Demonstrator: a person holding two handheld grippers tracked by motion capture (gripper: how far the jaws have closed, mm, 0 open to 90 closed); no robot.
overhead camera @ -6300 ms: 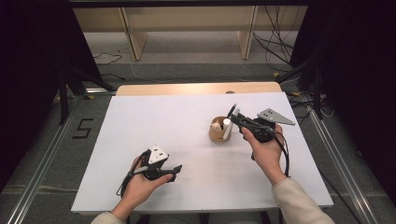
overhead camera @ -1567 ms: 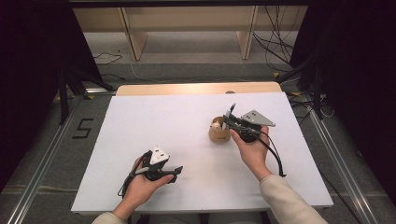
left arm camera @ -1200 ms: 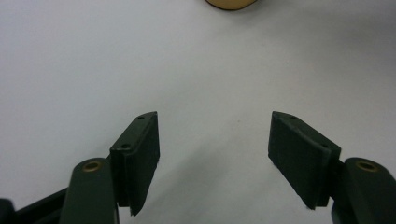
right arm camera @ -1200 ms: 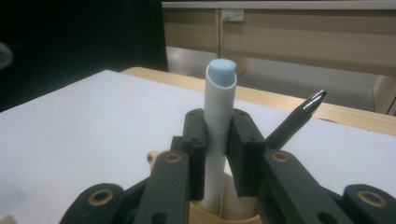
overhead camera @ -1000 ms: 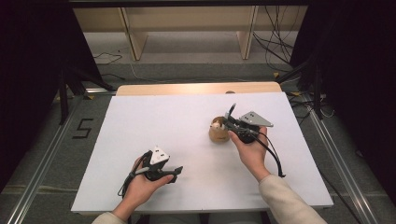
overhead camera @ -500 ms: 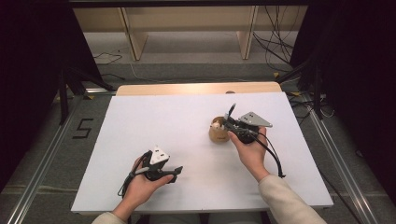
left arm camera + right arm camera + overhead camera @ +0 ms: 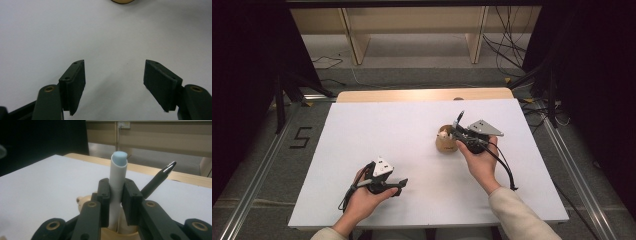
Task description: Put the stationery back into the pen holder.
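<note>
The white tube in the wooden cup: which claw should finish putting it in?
Right. The right claw is already clamped on the white tube above the wooden cup; the left claw sits open, far off.

- I worked in what looked like a lab or recording room, not a home.
- My table (image 7: 362, 125) was covered with a plain white sheet, and its wooden edge (image 7: 422, 94) showed at the far side.
- Black curtains (image 7: 247, 60) hung to both sides and closed the space in.
- Loose cables (image 7: 507, 50) lay on the grey floor behind the table.
- Metal rails (image 7: 257, 175) ran along the floor on both sides.
- A number five (image 7: 301, 137) was marked on the floor to my left.
- Bare wooden furniture legs (image 7: 352, 35) stood at the back.
</note>
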